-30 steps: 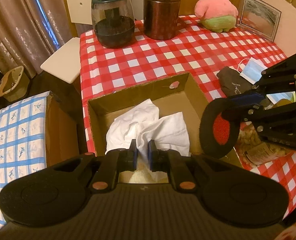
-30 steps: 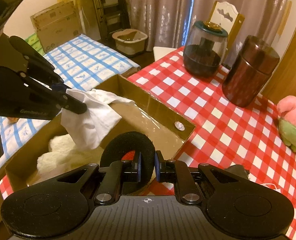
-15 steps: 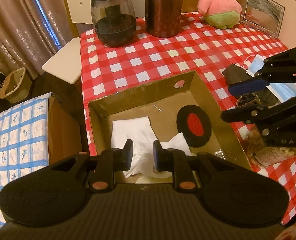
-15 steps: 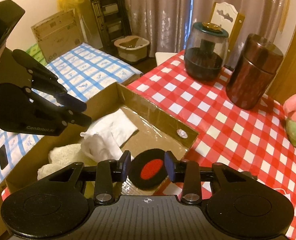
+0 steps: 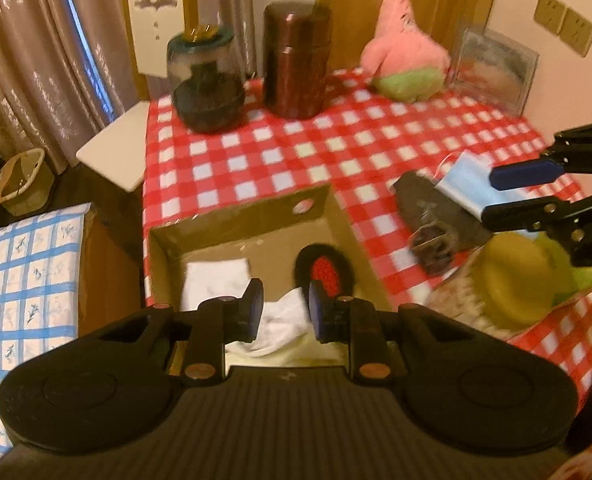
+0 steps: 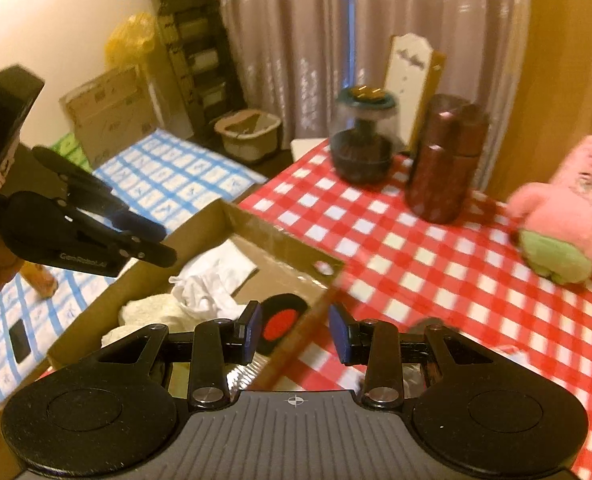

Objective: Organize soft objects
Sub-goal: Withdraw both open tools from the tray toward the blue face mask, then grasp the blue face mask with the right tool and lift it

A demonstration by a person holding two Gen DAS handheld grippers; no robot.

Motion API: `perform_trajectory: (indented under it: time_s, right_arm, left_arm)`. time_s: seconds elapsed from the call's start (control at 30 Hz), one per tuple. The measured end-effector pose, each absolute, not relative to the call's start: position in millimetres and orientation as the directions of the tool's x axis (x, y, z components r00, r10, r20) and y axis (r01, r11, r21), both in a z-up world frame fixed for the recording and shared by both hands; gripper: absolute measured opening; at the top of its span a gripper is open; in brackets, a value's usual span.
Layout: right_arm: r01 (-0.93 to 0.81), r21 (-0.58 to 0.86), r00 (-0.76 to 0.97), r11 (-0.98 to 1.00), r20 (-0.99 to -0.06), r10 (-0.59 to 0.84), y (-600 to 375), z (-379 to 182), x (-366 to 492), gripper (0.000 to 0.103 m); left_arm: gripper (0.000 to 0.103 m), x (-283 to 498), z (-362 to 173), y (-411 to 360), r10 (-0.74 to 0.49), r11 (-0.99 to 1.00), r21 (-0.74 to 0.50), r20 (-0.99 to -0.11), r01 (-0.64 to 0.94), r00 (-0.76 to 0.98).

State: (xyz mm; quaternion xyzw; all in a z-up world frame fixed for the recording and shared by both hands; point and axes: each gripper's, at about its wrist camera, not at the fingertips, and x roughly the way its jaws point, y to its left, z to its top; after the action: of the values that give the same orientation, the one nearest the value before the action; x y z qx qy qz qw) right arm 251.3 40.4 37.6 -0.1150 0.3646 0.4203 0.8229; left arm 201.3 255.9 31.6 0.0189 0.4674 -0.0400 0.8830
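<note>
An open cardboard box (image 5: 236, 216) sits at the near corner of the red checked table. In it lie a crumpled white cloth (image 5: 216, 280), a round black pad with a red centre (image 5: 323, 272) and a cream fluffy piece (image 6: 152, 312). My left gripper (image 5: 283, 308) hovers above the box, its jaws opening with nothing gripped; the cloth shows far below the gap. My right gripper (image 6: 296, 330) stands open and empty over the box's right wall (image 6: 280, 236). In the left wrist view the right gripper (image 5: 489, 196) hangs over a blue face mask (image 5: 461, 188) and a dark pouch (image 5: 427, 208).
A pink starfish plush (image 5: 403, 48) sits at the table's far side beside a picture frame (image 5: 495, 68). A glass jar (image 5: 204, 80) and a brown canister (image 5: 296, 64) stand at the back. Yellow items (image 5: 511, 280) lie right of the box. A blue checked surface (image 6: 168, 176) lies left.
The left gripper let go of the white cloth and the right let go of the black pad; both now lie in the box. Both grippers opened, rose and drew back.
</note>
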Motion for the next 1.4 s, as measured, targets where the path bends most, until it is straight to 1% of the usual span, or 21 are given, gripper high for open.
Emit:
perform_trajectory:
  time_s: [0.13, 0.27, 0.37, 0.57, 0.6, 0.63, 0.7, 0.77, 0.8, 0.87, 0.97, 1.07, 1.17, 1.4]
  right_arm:
    - [-0.736, 0.100, 0.443, 0.669, -0.676, 0.589, -8.7, 60.4, 243.0, 0.038]
    - [-0.684, 0.081, 0.504, 0.725, -0.666, 0.549, -60.3, 76.4, 233.3, 0.038]
    - [-0.640, 0.085, 0.539, 0.764, -0.659, 0.525, -96.8, 84.6, 224.6, 0.038]
    - [-0.567, 0.114, 0.581, 0.816, -0.647, 0.494, -156.0, 90.9, 203.0, 0.039]
    - [-0.555, 0.121, 0.585, 0.823, -0.647, 0.489, -164.2, 90.4, 199.5, 0.039]
    - [-0.543, 0.128, 0.589, 0.830, -0.646, 0.485, -173.3, 89.7, 195.5, 0.041]
    - [-0.523, 0.145, 0.593, 0.840, -0.646, 0.480, -188.8, 87.1, 189.0, 0.045]
    - [-0.508, 0.155, 0.594, 0.847, -0.649, 0.475, -200.8, 84.1, 182.4, 0.052]
    - [-0.500, 0.156, 0.596, 0.852, -0.652, 0.469, -207.3, 82.7, 180.0, 0.054]
    - [-0.487, 0.156, 0.597, 0.859, -0.659, 0.458, -216.9, 80.1, 176.6, 0.058]
    - [-0.473, 0.153, 0.596, 0.868, -0.670, 0.443, -228.2, 77.6, 173.7, 0.060]
    - [-0.463, 0.152, 0.595, 0.873, -0.677, 0.433, -236.0, 75.5, 173.0, 0.061]
    - [-0.461, 0.155, 0.584, 0.874, -0.688, 0.430, -238.9, 72.1, 175.9, 0.062]
    - [-0.489, 0.135, 0.546, 0.862, -0.723, 0.423, -227.9, 60.6, 192.5, 0.063]
  left_arm:
    - [0.029, 190.4, 52.2, 230.7, -0.085, 0.994, -0.026, -0.800, 0.107, 0.595]
    - [0.031, 178.2, 70.2, 200.0, -0.111, 0.990, -0.030, -0.772, 0.138, 0.626]
    - [0.037, 167.4, 82.8, 178.2, -0.136, 0.987, -0.046, -0.747, 0.153, 0.651]
    - [0.053, 149.3, 98.4, 135.5, -0.168, 0.983, -0.065, -0.712, 0.174, 0.681]
    - [0.058, 146.4, 100.0, 130.3, -0.173, 0.982, -0.071, -0.708, 0.175, 0.684]
    - [0.064, 143.5, 101.2, 124.3, -0.179, 0.981, -0.077, -0.704, 0.178, 0.687]
    - [0.072, 137.6, 102.8, 112.9, -0.191, 0.979, -0.087, -0.694, 0.183, 0.694]
    - [0.077, 134.4, 101.3, 101.5, -0.203, 0.976, -0.090, -0.696, 0.197, 0.689]
    - [0.079, 133.4, 100.1, 97.3, -0.206, 0.975, -0.088, -0.699, 0.204, 0.685]
    - [0.080, 134.1, 96.8, 89.7, -0.205, 0.974, -0.078, -0.706, 0.213, 0.677]
    - [0.080, 136.7, 95.0, 80.4, -0.191, 0.974, -0.050, -0.710, 0.222, 0.678]
    - [0.080, 140.9, 93.8, 73.3, -0.185, 0.970, -0.023, -0.715, 0.242, 0.674]
    - [0.080, 148.3, 93.1, 71.0, -0.193, 0.966, -0.022, -0.718, 0.256, 0.668]
    - [0.081, 174.5, 88.7, 74.5, -0.180, 0.961, 0.010, -0.735, 0.276, 0.654]
